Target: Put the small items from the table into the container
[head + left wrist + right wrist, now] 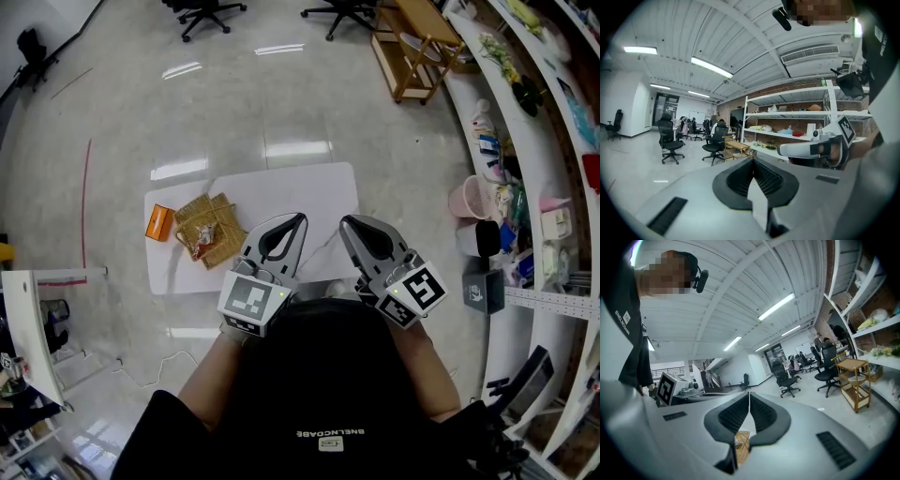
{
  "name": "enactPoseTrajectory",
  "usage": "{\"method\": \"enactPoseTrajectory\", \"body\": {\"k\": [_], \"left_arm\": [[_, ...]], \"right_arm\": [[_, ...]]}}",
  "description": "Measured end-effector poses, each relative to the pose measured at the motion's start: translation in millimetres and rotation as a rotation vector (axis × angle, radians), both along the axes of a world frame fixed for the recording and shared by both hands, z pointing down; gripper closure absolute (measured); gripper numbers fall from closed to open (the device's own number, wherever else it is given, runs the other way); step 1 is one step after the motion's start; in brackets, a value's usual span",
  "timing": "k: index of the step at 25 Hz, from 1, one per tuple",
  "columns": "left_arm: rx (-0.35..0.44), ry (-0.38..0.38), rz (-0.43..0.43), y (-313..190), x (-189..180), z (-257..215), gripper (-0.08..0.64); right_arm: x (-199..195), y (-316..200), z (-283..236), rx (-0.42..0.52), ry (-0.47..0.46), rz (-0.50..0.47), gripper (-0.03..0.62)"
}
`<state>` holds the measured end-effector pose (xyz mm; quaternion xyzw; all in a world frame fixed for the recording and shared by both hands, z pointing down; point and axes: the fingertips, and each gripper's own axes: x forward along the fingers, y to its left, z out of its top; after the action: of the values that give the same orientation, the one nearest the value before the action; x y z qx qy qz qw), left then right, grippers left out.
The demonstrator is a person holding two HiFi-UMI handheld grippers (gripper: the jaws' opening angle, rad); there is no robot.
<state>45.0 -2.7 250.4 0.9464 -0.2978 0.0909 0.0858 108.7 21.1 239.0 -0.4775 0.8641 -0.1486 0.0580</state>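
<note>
closest in, a black shirt [319, 403] fills the bottom of the head view, with a forearm coming out on each side. each hand holds a claw up in front of the chest. the two sit side by side, a little apart, with their tips pointing toward the desk [309, 192]. the left claw [302, 217] is pinched fully together with nothing in it, and its own view shows the ribbed pads meeting in one line. the right claw [344, 220] is also closed on nothing, its pads meeting at the tip. through the small gap lower down, its view catches a bit of woven straw. each claw has a marker cube near the hand. past the tips lies the white desk. on its left part sits the basket [211, 230], tan, woven and shallow. it holds a few pale bits [203, 234] too small to name. an orange box [158, 223] lies just left of the basket at the desk's left edge; whether they touch i cannot tell. around the desk is a glossy pale floor [234, 94], with a thin red line [84, 197] off to the left. far across it stand black chairs [206, 11] and a wooden cart [417, 52]. crowded shelves [534, 141] curve down the right side, with a pink bucket [469, 199] at their foot.
</note>
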Motion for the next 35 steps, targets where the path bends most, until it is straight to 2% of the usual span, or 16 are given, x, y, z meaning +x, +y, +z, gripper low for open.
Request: {"method": "enactPoseTrajectory", "body": {"k": [14, 29, 35], "left_arm": [[-0.054, -0.086, -0.046, -1, -13, 29, 0.555], [-0.174, -0.231, -0.050, -18, -38, 110, 0.551], [-0.224, -0.289, -0.038, -25, -46, 148, 0.505]], "right_arm": [[1, 10, 6, -0.024, -0.003, 0.005, 0.580], [3, 20, 30, -0.109, 0.019, 0.074, 0.580], [2, 25, 41, -0.147, 0.027, 0.108, 0.580]]}}
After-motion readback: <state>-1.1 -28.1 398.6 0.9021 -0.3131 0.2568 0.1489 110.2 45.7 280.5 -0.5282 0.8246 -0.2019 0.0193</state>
